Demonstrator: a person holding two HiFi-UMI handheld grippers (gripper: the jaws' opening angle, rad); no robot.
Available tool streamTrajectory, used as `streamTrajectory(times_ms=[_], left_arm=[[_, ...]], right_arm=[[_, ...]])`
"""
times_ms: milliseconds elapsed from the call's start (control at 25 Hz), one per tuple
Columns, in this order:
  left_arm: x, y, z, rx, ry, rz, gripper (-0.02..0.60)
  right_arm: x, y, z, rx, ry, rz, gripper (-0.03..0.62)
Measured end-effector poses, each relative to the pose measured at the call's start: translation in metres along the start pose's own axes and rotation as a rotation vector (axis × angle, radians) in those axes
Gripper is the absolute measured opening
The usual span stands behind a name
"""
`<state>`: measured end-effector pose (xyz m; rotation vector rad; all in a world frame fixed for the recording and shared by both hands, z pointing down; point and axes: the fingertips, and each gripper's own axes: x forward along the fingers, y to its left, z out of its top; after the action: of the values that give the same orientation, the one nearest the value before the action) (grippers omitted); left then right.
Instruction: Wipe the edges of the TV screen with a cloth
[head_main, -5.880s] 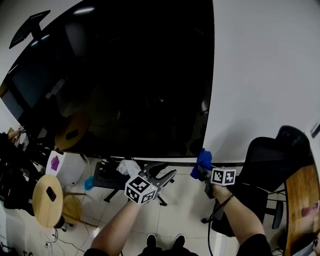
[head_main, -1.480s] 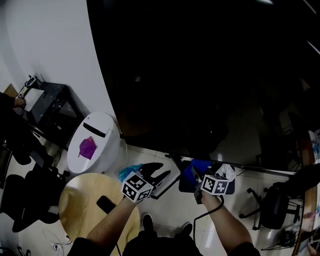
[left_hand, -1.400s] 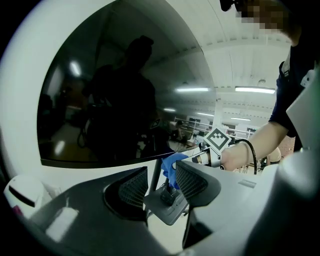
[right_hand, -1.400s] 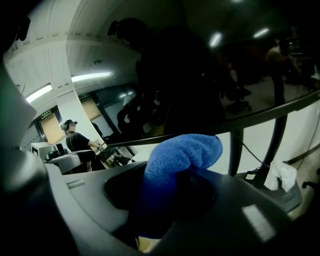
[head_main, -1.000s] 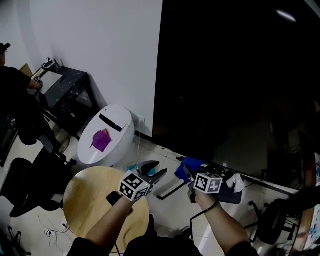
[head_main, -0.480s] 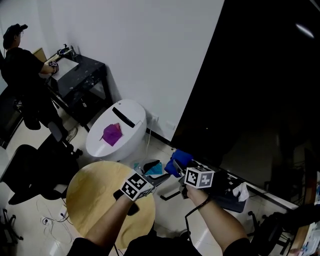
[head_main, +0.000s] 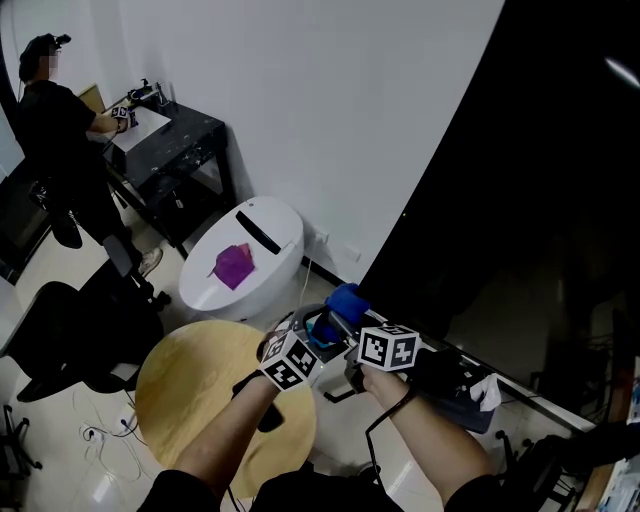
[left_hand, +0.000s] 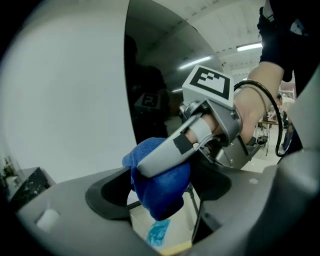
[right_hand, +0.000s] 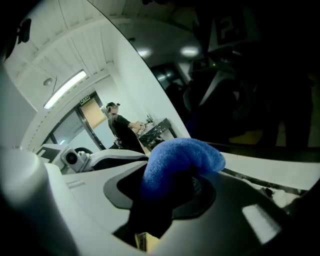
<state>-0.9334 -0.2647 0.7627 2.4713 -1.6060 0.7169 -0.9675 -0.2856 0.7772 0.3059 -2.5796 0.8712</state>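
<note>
Since half a second ago the left gripper (head_main: 312, 328) and the right gripper (head_main: 338, 316) have drawn together just below the lower left corner of the TV screen (head_main: 520, 200). The left one's jaws have just been opening to their widest. They stand on either side of the blue cloth (left_hand: 160, 190) without pressing it, while the right gripper is clamped tight on that cloth. This looks like a handover, so the left can wipe the nearby edge.
</note>
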Motion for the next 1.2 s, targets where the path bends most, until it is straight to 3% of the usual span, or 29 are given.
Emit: streamTrajectory(times_ms=[200, 320, 520, 640, 800, 920, 1040, 1200], left_arm=[[-0.030, 0.031, 0.035, 0.040, -0.036, 0.086, 0.345], [-0.043, 0.044, 0.047, 0.028, -0.081, 0.085, 0.345], [-0.047, 0.042, 0.033, -0.066, -0.152, 0.004, 0.301], [-0.045, 0.033, 0.016, -0.131, -0.197, -0.031, 0.230], [-0.044, 0.000, 0.035, -0.245, -0.238, -0.062, 0.156], [-0.042, 0.015, 0.033, -0.328, -0.252, -0.044, 0.135], [-0.041, 0.048, 0.017, -0.379, -0.209, 0.014, 0.132], [-0.036, 0.050, 0.023, -0.418, -0.169, 0.074, 0.132]], right_arm=[[-0.005, 0.052, 0.043, 0.020, -0.027, 0.100, 0.150], [-0.006, 0.070, 0.059, 0.006, -0.030, 0.130, 0.153], [-0.002, 0.078, 0.045, -0.028, -0.021, 0.155, 0.172], [-0.007, 0.078, 0.026, -0.045, -0.033, 0.207, 0.220], [-0.052, 0.079, 0.023, -0.028, -0.044, 0.253, 0.280], [-0.056, 0.073, 0.032, -0.026, -0.081, 0.244, 0.290], [-0.055, 0.062, 0.042, -0.017, -0.126, 0.180, 0.290], [-0.107, 0.053, 0.041, -0.023, -0.177, 0.097, 0.289]])
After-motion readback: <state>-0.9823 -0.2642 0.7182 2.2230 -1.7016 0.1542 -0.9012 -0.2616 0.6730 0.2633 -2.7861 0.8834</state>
